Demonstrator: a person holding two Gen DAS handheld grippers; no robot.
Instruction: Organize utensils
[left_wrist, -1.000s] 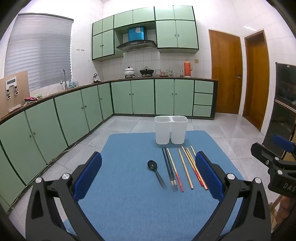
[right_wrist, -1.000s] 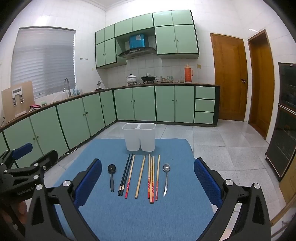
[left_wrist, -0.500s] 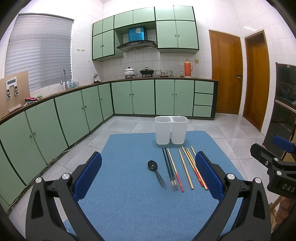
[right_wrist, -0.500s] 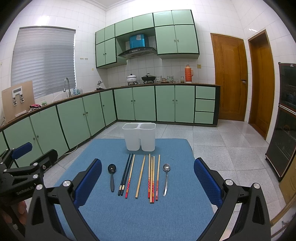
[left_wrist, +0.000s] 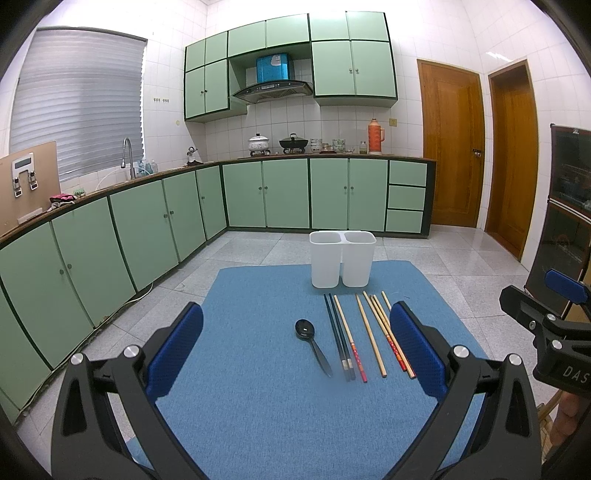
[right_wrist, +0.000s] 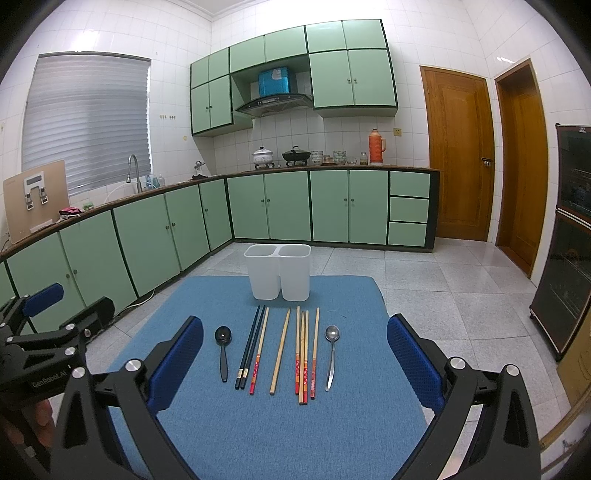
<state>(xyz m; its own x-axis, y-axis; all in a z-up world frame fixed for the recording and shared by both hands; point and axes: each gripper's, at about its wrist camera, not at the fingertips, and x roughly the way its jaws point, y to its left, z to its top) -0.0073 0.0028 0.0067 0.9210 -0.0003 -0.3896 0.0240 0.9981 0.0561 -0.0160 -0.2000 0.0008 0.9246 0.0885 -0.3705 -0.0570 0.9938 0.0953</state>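
Sorting has not begun: both hand-held grippers, left (left_wrist: 295, 352) and right (right_wrist: 294, 363), hover released and empty over the blue surface (right_wrist: 258, 435). Black spoon (right_wrist: 222, 341), chopsticks (right_wrist: 282, 350) and metal spoon (right_wrist: 331, 349) lie in a row before the white two-compartment holder (right_wrist: 279, 273). Next comes descending onto one utensil; nothing blocks the way.

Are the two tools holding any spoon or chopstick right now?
No. Both the left tool and right tool are open and empty.
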